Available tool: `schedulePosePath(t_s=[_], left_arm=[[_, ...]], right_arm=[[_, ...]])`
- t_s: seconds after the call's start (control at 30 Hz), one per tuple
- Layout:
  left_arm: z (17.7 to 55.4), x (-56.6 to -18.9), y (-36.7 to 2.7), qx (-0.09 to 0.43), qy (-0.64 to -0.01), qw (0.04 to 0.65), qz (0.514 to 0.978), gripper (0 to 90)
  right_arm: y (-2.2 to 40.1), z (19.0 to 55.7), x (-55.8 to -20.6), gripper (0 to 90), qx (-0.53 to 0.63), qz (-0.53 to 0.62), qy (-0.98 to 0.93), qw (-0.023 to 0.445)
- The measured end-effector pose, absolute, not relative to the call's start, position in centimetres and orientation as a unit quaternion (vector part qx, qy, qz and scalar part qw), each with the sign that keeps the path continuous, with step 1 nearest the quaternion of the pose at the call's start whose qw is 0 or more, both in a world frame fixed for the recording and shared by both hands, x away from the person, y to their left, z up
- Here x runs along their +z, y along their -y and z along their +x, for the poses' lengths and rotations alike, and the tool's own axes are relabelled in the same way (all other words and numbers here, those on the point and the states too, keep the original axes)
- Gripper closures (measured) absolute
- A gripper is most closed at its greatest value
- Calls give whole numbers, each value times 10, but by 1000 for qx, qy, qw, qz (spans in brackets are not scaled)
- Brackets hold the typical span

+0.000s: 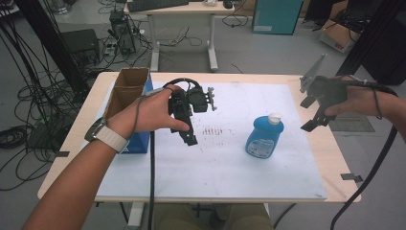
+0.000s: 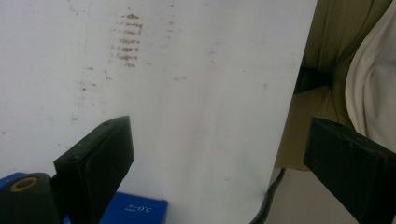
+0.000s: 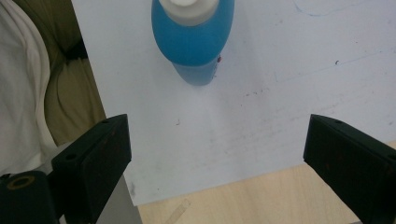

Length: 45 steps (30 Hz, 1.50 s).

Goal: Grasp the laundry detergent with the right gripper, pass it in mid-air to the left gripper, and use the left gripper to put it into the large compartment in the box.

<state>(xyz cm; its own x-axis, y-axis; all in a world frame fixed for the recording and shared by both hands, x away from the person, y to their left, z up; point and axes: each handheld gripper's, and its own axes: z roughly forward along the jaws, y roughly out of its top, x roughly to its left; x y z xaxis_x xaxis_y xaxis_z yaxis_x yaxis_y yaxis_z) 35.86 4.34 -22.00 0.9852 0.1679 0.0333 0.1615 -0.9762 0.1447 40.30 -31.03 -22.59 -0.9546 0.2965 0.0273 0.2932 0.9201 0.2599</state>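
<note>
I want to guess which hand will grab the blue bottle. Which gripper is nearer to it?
Right, narrowly. The right gripper hangs open just beyond the blue bottle's right side; the left gripper hangs open farther off to its left.

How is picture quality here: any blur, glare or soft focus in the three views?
High view: even light, slightly soft, no harsh glare; blue bottle and left gripper readable, the right gripper dark against the floor. Left gripper view: soft throughout, white board pale, its reddish smudges blurred. Right gripper view: the bottle top close and unsharp, jaws dark with little detail.
</note>
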Motion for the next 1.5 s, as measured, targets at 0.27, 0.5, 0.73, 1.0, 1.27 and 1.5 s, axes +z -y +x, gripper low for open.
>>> schedulePosePath(t_s=[0.27, 0.5, 0.73, 1.0, 1.27, 1.5], left_arm=[[356, -219, -41, 27, -85, 71, 993, 88], [356, -217, -41, 28, -83, 67, 994, 88], [357, -219, -40, 24, -86, 68, 994, 88], [356, -219, -42, 27, -87, 69, 993, 88], [356, -220, -44, 32, -87, 72, 993, 88], [356, -220, -44, 33, -87, 73, 993, 89]], right_arm=[[312, 401, -224, 72, 133, 153, -979, 10], [315, 399, -226, 71, 133, 155, -979, 11], [315, 398, -226, 71, 134, 154, -979, 10], [316, 396, -228, 70, 140, 156, -978, 11], [318, 392, -231, 68, 147, 157, -977, 15], [319, 389, -234, 65, 153, 160, -975, 13]])
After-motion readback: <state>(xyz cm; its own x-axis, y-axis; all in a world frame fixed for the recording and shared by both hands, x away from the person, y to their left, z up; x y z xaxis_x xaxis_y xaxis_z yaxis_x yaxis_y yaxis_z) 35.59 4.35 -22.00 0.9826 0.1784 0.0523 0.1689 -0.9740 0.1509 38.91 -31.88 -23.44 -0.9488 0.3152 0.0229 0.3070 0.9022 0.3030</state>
